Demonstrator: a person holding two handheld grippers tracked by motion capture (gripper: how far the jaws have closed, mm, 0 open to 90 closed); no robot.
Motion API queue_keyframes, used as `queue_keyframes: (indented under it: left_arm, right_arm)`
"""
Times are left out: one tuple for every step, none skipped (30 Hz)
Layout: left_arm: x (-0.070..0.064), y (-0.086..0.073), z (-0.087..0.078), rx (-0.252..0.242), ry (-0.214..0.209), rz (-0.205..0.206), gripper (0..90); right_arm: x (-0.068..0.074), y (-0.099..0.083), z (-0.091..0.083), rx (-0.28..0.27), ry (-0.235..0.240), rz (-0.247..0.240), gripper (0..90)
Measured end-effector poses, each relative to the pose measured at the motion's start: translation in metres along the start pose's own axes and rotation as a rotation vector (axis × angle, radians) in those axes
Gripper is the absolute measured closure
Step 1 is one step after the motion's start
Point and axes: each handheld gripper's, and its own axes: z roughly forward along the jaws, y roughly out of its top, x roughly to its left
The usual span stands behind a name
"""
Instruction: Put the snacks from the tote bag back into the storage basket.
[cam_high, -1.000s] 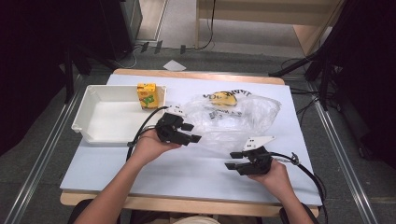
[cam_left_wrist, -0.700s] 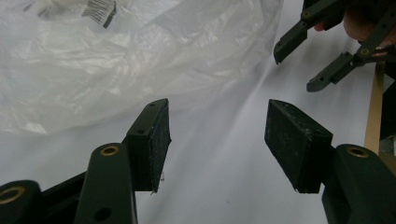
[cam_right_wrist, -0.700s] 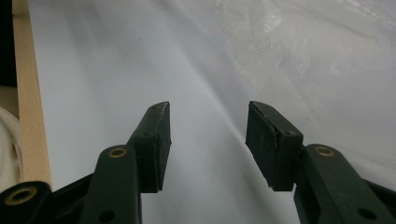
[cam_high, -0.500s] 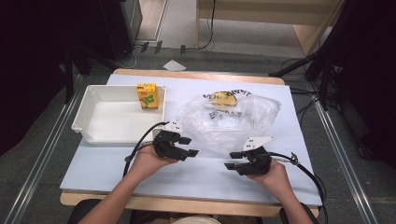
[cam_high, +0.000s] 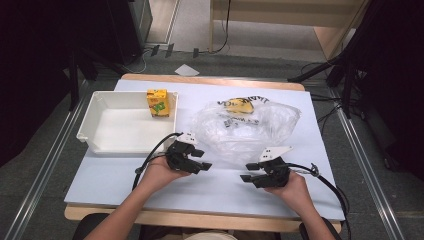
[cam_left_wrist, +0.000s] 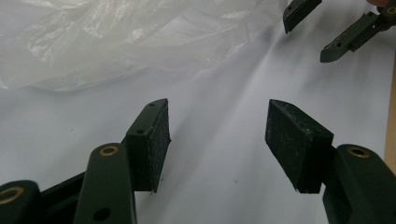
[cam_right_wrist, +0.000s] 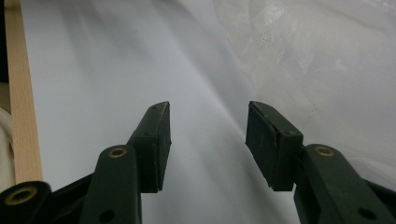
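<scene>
Beside both grippers: crumpled clear plastic bag (cam_high: 245, 127), printed.

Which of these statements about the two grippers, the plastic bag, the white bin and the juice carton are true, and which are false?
1. The left gripper holds the plastic bag. False: its jaws are open with nothing between them, near the bag's edge.
2. The juice carton stands inside the white bin. True.
3. The right gripper is shut. False: its jaws stand apart over the table.
4. The bag lies to the right of the bin in the high view. True.
5. The carton lies flat on the table. False: it stands upright in the bin's far right corner.
</scene>
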Motion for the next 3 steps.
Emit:
queue_keyframes:
  left_arm:
    - [0.0007,-0.0002,-0.0004,0.003,-0.001,0.001,41.0]
    - [0.0012,-0.0003,-0.0009,0.003,0.002,0.006,41.0]
    - [0.0015,-0.0003,-0.0012,0.004,0.005,0.01,41.0]
  right_arm:
    - [-0.0001,-0.0002,0.0006,0.003,-0.001,-0.006,51.4]
    - [0.0001,-0.0004,0.0011,0.009,-0.001,-0.01,51.5]
    - [0.0002,-0.0006,0.0015,0.011,-0.001,-0.012,51.5]
